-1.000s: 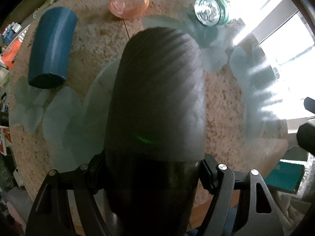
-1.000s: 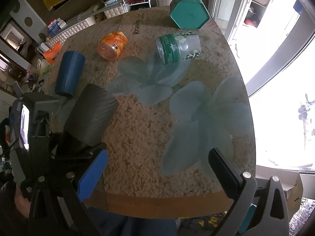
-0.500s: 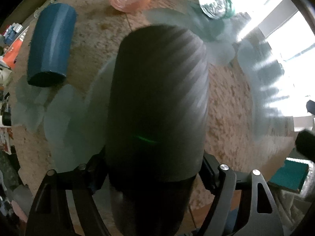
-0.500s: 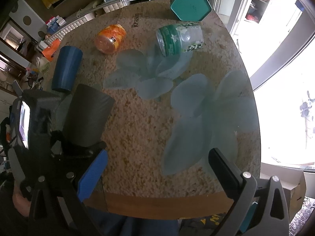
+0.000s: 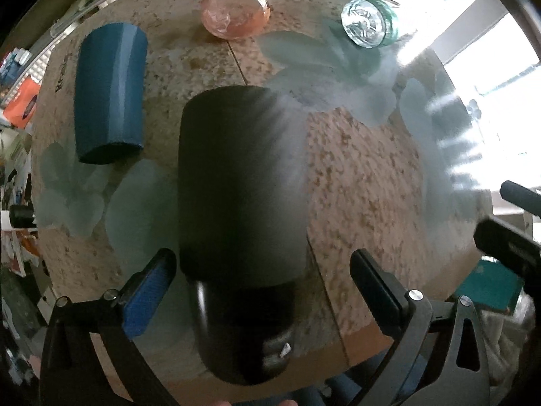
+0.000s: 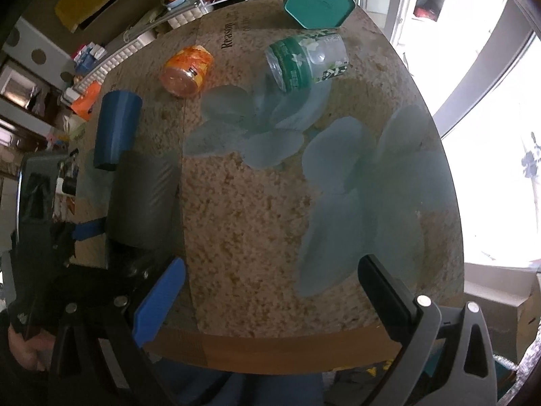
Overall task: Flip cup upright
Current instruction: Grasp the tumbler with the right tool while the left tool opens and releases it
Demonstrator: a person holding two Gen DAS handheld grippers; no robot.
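Release stage, we judge: the dark cup (image 5: 241,182) stands on the worktop (image 5: 365,182) between the spread fingers of the left gripper (image 5: 262,272), apparently untouched. Right gripper (image 6: 270,291) hangs spread and empty. Next move: lift clear without nudging it.

The dark cup (image 5: 241,182) stands on the table (image 5: 365,182) between the spread fingers of the left gripper (image 5: 263,287), touching neither pad; far left a blue cup (image 5: 110,91) lies on its side; farther off lie an orange jar (image 5: 235,12) and a clear green-labelled jar (image 5: 367,22).
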